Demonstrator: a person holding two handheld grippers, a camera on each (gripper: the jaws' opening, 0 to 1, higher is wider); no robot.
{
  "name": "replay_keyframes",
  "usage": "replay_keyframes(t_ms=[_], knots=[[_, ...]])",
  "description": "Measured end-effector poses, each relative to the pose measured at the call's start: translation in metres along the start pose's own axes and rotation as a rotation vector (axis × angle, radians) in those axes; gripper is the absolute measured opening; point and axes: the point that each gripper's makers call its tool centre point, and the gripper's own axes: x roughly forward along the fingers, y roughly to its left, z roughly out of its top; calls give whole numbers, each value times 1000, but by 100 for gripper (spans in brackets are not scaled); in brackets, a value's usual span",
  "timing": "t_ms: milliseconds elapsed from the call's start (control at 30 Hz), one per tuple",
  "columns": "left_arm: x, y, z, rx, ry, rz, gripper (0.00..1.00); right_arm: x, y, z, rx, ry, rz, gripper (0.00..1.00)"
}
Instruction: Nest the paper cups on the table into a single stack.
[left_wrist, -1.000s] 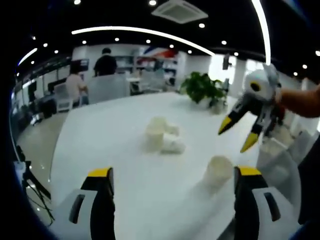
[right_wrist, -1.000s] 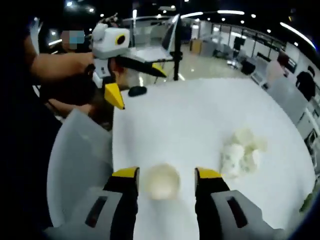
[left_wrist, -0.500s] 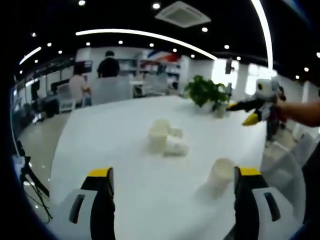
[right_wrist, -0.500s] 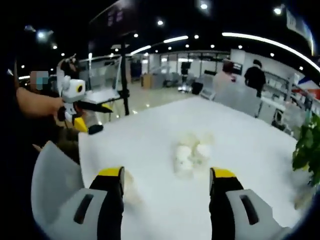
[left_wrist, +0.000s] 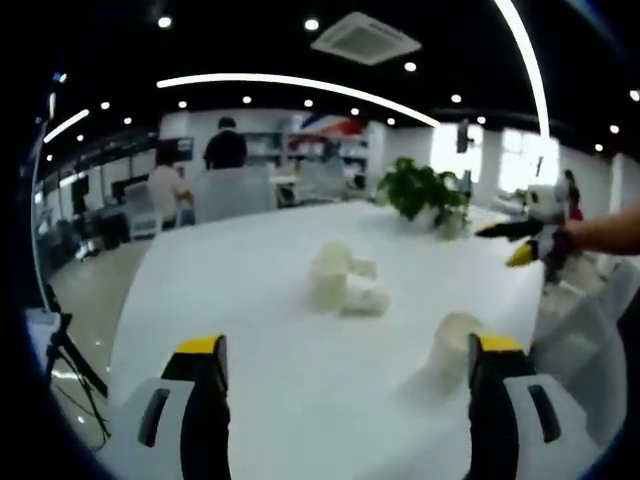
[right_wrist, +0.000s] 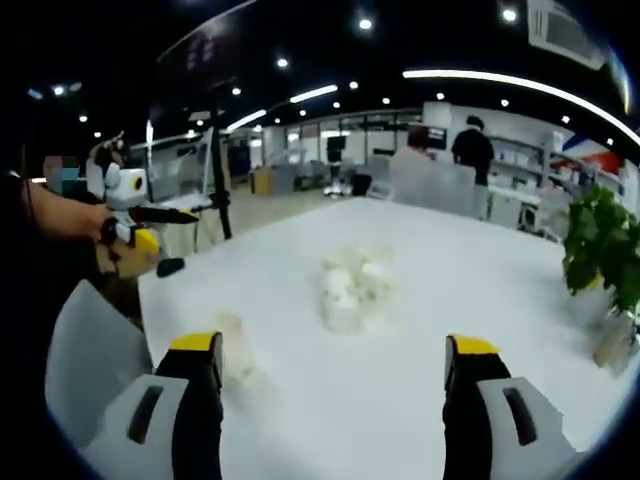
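A cluster of white paper cups (left_wrist: 345, 280) sits mid-table, some upright and some lying on their sides; the right gripper view has the same cluster (right_wrist: 350, 285). A single upright cup (left_wrist: 452, 348) stands nearer, just inside my left gripper's right jaw. In the right gripper view that cup (right_wrist: 232, 345) stands beside the left jaw. My left gripper (left_wrist: 347, 345) is open and holds nothing. My right gripper (right_wrist: 333, 345) is open and holds nothing. The right gripper (left_wrist: 502, 244) hangs over the table's right edge, and the left gripper (right_wrist: 170, 227) is off the table's left corner.
The white table (left_wrist: 250, 330) stretches far back. A potted plant (left_wrist: 420, 190) stands at its far right, and the plant (right_wrist: 600, 250) is also at the right of the right gripper view. A grey chair (right_wrist: 80, 350) stands by the near corner. People sit at distant desks.
The right gripper rose from looking down at the single cup between its jaws and now faces across the table. In the left gripper view it drew back to the right.
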Motion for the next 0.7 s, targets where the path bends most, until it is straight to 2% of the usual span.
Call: replay_keyframes(t_ms=[100,333,533,700], knots=[[3,-2,-5,-4,7,5,98,4,-1,-5,-20,17,-17,100],[5,-10,-10,55,45,-6,98,11,-3,-6,-17,39,-6,100],[5,-2,-1,13,9,7,98,19,0,0,-52,30,22,98],[7,1,-3,13,29,6,98,36,-1,3,-93,40,45,94]])
